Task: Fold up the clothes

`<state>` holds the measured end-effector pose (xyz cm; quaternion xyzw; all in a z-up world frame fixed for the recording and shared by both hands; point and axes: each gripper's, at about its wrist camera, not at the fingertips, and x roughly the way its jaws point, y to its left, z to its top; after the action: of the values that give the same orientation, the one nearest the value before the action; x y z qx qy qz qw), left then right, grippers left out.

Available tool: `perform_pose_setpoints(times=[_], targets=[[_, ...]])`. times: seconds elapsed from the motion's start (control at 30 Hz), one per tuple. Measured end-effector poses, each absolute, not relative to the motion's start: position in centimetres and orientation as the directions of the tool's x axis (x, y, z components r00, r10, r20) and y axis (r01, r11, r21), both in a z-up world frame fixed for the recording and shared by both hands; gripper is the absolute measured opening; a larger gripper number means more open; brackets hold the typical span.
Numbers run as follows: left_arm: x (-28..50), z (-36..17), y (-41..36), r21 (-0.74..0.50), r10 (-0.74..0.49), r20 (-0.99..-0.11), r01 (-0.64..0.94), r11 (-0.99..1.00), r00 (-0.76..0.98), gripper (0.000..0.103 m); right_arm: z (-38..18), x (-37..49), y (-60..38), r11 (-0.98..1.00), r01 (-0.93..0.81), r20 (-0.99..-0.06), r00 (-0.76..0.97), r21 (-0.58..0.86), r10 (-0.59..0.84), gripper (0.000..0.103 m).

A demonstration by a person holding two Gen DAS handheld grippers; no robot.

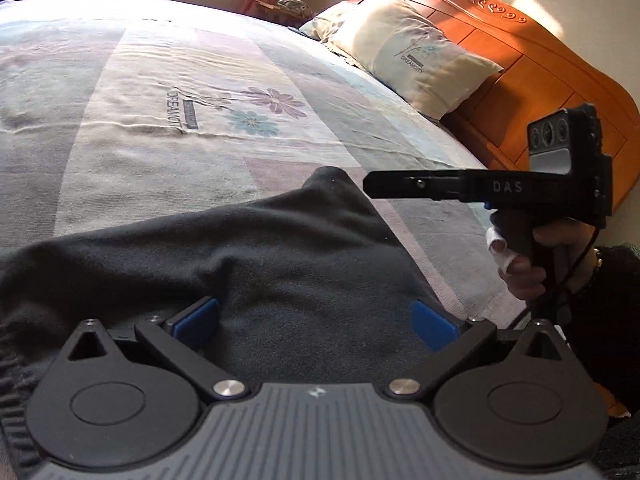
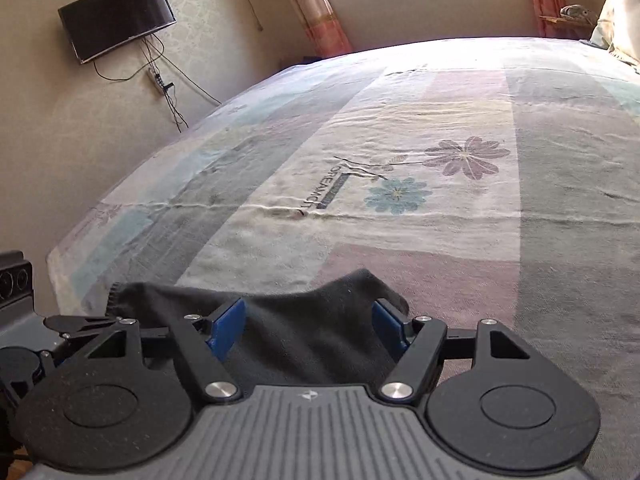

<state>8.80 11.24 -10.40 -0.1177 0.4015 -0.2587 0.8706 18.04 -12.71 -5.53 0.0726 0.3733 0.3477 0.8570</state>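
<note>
**Dark garment lies under both tongs, corner pointing up the bed**

Nearest to me, the left tongs stand spread, blue pads wide apart, hovering over the dark garment without pinching it; whether the pads brush the cloth I cannot tell. The garment lies crumpled along the near edge of the bed, its long axis running roughly side to side across both pairs of tongs, with one peaked corner reaching away toward the flower print.

The right tongs are likewise spread, the cloth lying between and below the pads, nothing gripped. Seen from the left wrist, the right tongs' finger tip sits just beside that peaked corner, so I judge the right hand the nearer one to take it, while the left is over the garment's broad middle.

Farther off, the patterned sheet stretches bare toward the pillow and the wooden headboard.
</note>
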Motion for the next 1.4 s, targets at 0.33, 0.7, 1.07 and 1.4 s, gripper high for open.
perform_pose_setpoints(times=[0.33, 0.7, 1.07, 1.4], targets=[[6.7, -9.2, 13.8, -0.435, -0.49, -0.673, 0.239, 0.868, 0.554, 0.102, -7.6, 21.0, -10.8, 0.757, -0.482, -0.63, 0.434, 0.441, 0.644, 0.076], [13.2, -9.7, 14.0, -0.44, -0.447, -0.692, 0.16, 0.884, 0.566, 0.102, -5.8, 10.9, -14.1, 0.766, -0.535, -0.653, 0.443, 0.358, 0.615, 0.079], [5.5, -8.4, 15.2, -0.481, -0.455, -0.711, 0.102, 0.871, 0.537, 0.102, -5.8, 7.0, -13.6, 0.712, -0.563, -0.617, 0.399, 0.42, 0.679, 0.081], [2.7, -8.4, 15.6, -0.46, -0.408, -0.725, 0.051, 0.886, 0.554, 0.102, -6.8, 6.7, -13.4, 0.708, -0.528, -0.629, 0.363, 0.469, 0.687, 0.084]])
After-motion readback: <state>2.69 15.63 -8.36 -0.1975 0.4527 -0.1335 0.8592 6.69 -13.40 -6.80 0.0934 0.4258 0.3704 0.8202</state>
